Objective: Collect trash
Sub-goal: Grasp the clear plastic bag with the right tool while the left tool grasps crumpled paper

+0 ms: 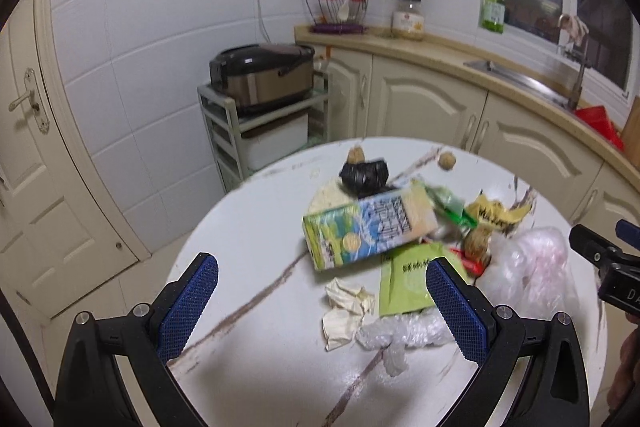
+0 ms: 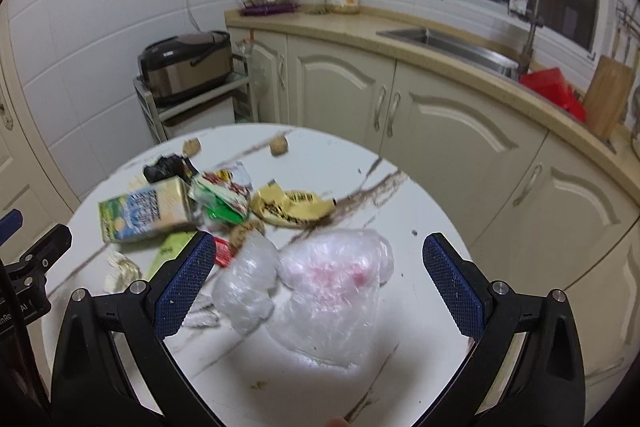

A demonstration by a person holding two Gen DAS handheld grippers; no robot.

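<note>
Both claws hover over the round white counter (image 1: 256,227) with jaws spread wide and nothing between them: the left claw (image 1: 322,263) near the crumpled tissue (image 1: 346,311), the right claw (image 2: 319,241) above the clear plastic bags (image 2: 328,283). The trash lies heaped mid-counter: a green-and-blue carton (image 1: 368,227) on its side, its print blurred; a yellow wrapper (image 2: 292,207) with black lettering, perhaps Chinese; a light green packet (image 1: 404,279) with unreadable characters.
</note>
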